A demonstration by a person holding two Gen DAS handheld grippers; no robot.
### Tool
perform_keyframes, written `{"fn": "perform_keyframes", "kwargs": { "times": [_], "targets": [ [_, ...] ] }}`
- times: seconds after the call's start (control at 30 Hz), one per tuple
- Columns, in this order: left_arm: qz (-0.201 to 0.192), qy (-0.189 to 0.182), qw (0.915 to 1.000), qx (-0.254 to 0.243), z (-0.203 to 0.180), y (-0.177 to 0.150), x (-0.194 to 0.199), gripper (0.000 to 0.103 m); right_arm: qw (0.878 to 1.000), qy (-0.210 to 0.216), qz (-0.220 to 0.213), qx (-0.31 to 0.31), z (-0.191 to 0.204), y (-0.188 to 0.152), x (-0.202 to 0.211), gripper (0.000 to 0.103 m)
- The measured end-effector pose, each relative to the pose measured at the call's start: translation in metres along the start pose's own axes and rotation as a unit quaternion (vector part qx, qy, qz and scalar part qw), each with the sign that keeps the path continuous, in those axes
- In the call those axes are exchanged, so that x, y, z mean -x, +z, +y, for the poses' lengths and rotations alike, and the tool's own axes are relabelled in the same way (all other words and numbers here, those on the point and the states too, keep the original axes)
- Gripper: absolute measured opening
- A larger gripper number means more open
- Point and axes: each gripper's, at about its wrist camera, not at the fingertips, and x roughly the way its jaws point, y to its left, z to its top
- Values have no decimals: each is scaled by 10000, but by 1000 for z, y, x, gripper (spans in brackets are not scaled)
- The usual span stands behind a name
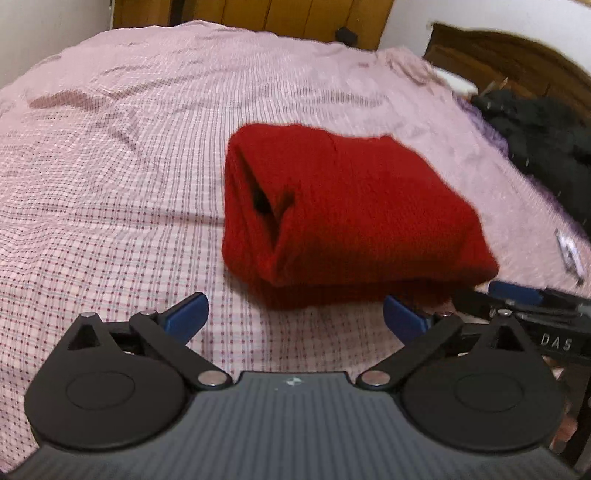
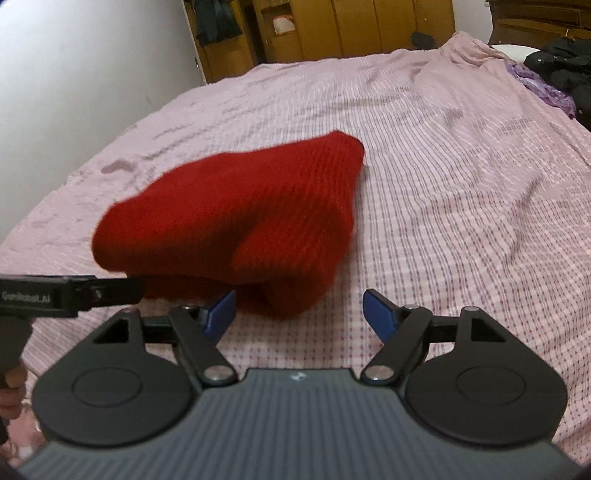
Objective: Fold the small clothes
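- red knit garment (image 1: 343, 218) lies folded into a thick bundle on the bed (image 1: 110, 184), on a pink checked sheet (image 2: 461, 192), roughly mid-mattress.
- left claw (image 1: 295, 317): blue fingers spread apart, holding nothing; the garment's near edge lies just ahead of them, towards the right finger.
- right claw (image 2: 299, 314): blue fingers apart, empty; the left finger sits just beside the bundle's near edge, contact not determinable.
- the left claw also shows in the right wrist view at the left edge, near the bundle.
- dark clothing (image 1: 546, 136) is heaped at the bed's far right; wooden cabinets (image 2: 351, 26) stand beyond the bed.
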Motion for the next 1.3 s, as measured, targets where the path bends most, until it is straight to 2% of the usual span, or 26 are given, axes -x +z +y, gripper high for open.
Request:
{"fn": "perform_keyframes", "kwargs": {
  "times": [0.1, 0.27, 0.33, 0.4, 0.63, 1.3],
  "targets": [
    [173, 234, 9996, -61, -4, -3, -13, 103, 9998, -140, 112, -19, -1, -4, -9, 77],
    [242, 674, 9972, -223, -15, 2, -39, 103, 9994, -280, 154, -108, -3, -3, -22, 78],
    [323, 828, 9956, -307, -20, 4, -48, 103, 9994, -276, 190, -109, -2, -4, -27, 84],
    [371, 926, 9944, -357, -24, 3, -54, 103, 9993, -276, 235, -81, -1, -6, -31, 86],
    [429, 818, 9956, -150, -15, 6, -63, 103, 9988, -367, 303, 90, 4, -10, -40, 90],
    [333, 814, 9959, -217, -15, 3, -65, 103, 9987, -407, 308, 63, 4, -11, -43, 92]
  ]
}}
